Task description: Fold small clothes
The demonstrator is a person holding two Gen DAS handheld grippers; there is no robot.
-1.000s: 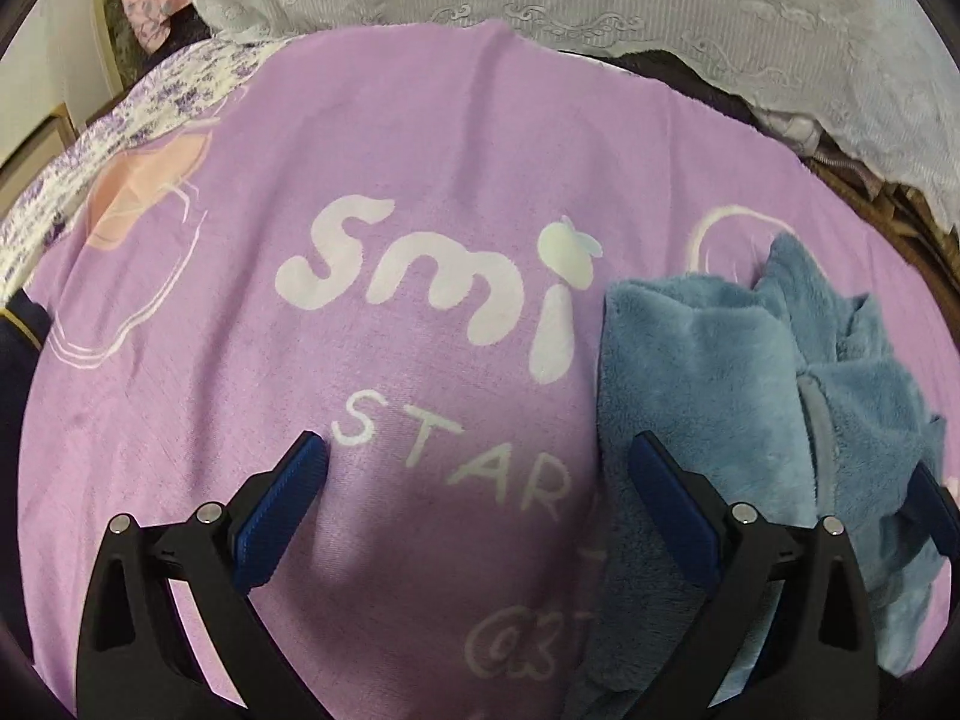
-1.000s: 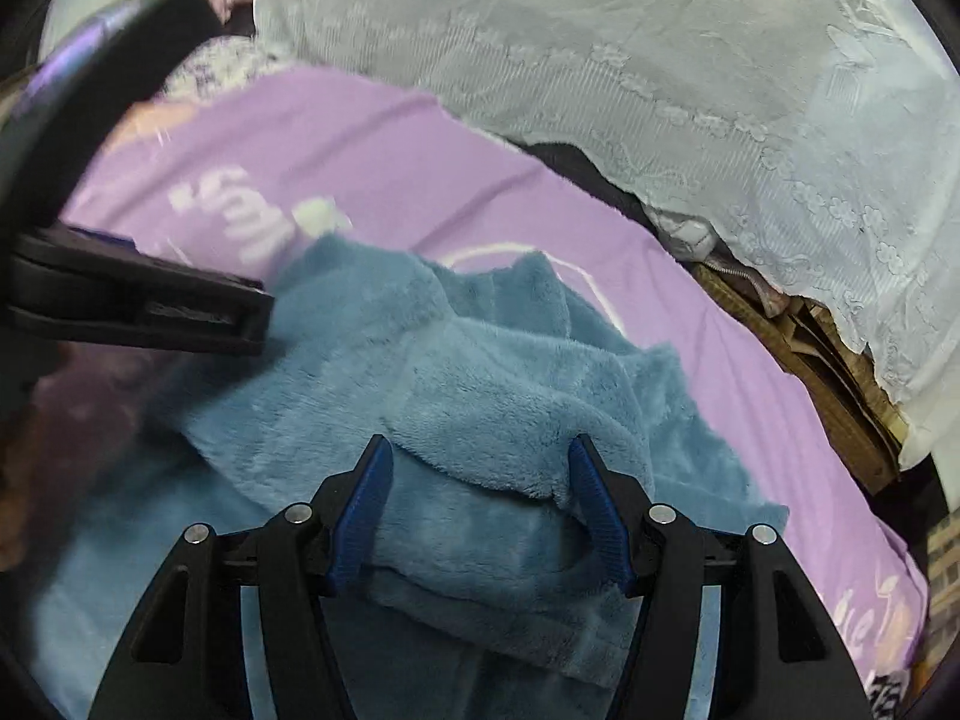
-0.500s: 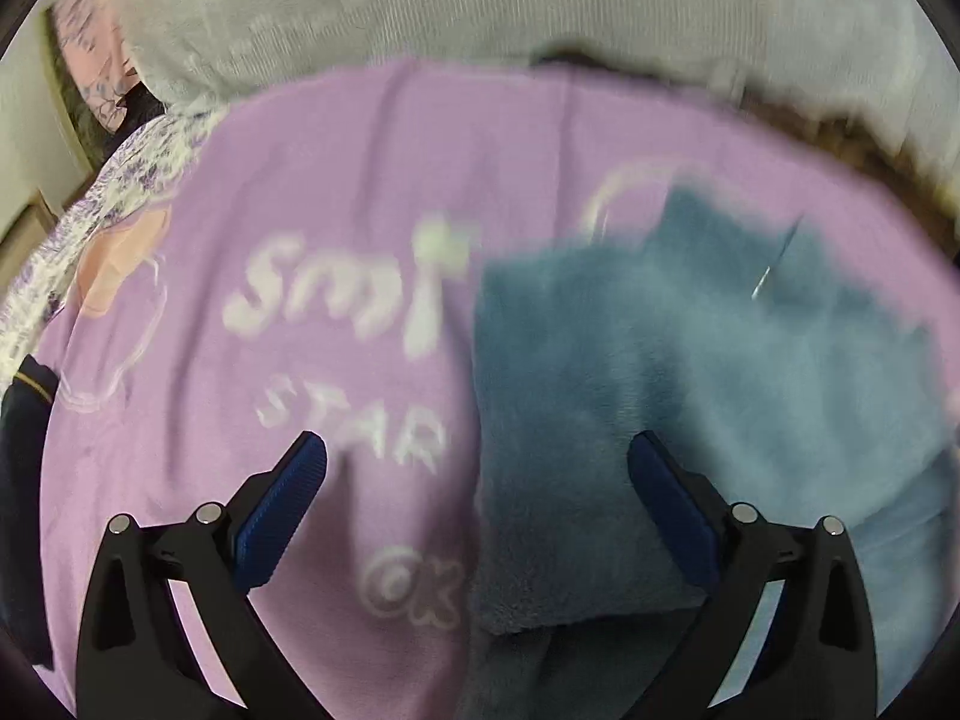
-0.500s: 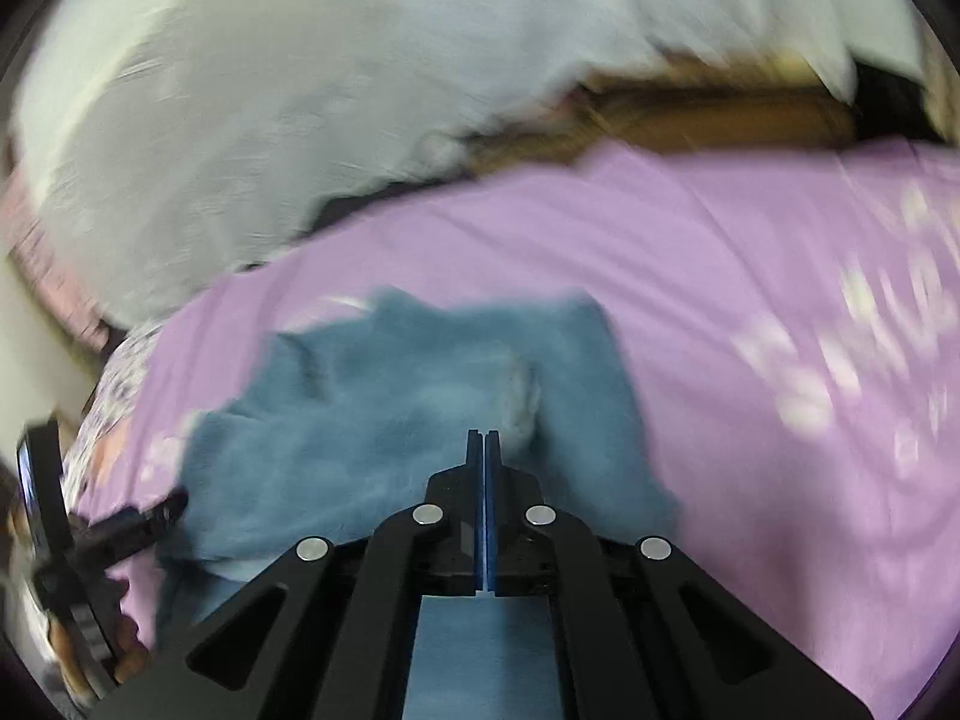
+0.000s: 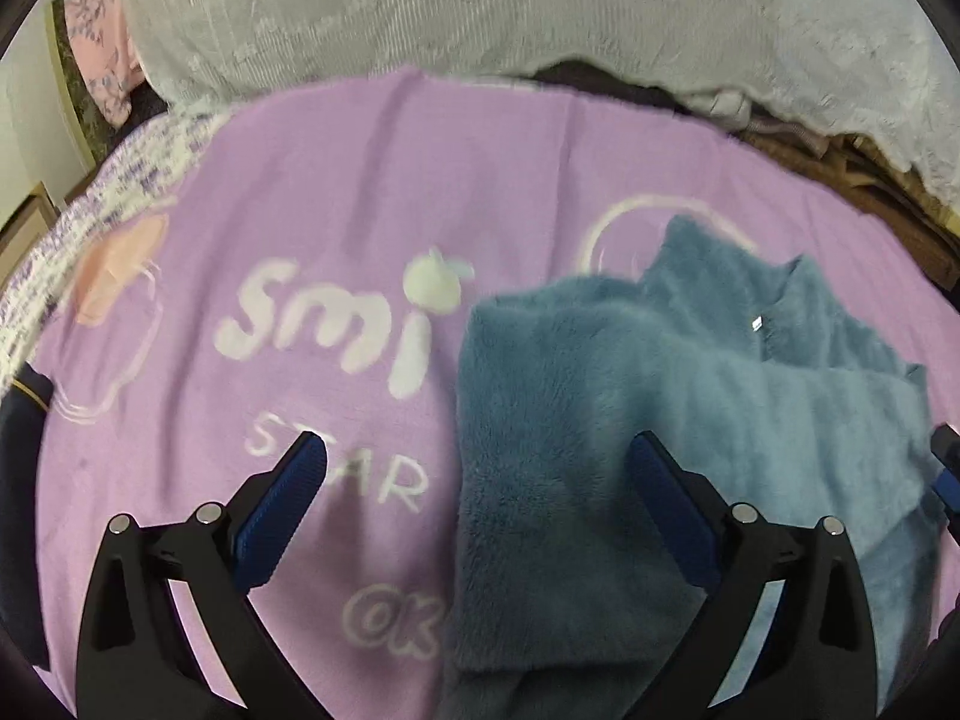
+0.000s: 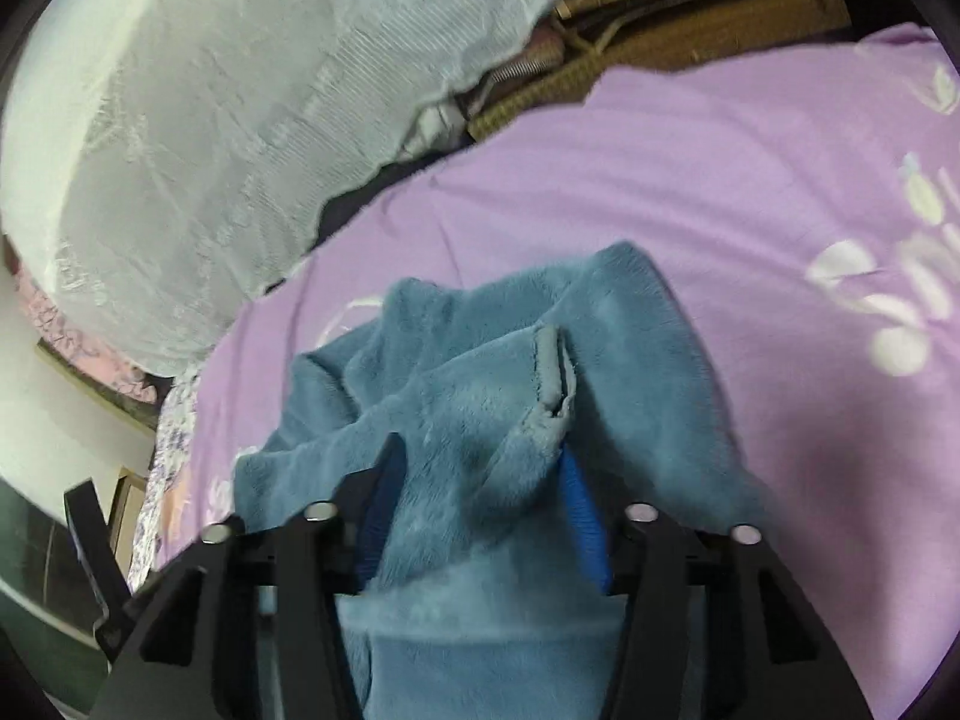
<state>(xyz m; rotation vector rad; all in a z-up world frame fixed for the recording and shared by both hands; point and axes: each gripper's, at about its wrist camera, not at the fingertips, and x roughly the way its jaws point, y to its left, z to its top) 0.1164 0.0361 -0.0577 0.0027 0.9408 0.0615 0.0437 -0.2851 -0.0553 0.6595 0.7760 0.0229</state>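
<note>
A blue fleece garment (image 5: pixel 660 396) lies partly folded on the purple printed blanket (image 5: pixel 360 180), right of the white "smi" lettering. My left gripper (image 5: pixel 474 468) is wide open just above it: the left finger stands over bare blanket, the right finger over the fleece's left part, and nothing is held. In the right wrist view the fleece (image 6: pixel 480 372) bunches up between the blue pads of my right gripper (image 6: pixel 480 468). Its jaws are opening, with a fold and a grey hem edge (image 6: pixel 552 372) lying between and just ahead of them.
A white lace cover (image 5: pixel 480 12) is heaped along the blanket's far edge. Brown woven matting (image 5: pixel 870 180) shows at the back right. Floral fabric (image 5: pixel 90 210) and a dark garment (image 5: pixel 18 480) lie at the left edge. The blanket (image 6: pixel 720 180) stretches right of the fleece.
The right gripper closed flat, swung across with a strong roll, and now stands parted with fleece between its pads. The fleece lies flatter and wider. The left gripper shifted slightly and stayed open.
</note>
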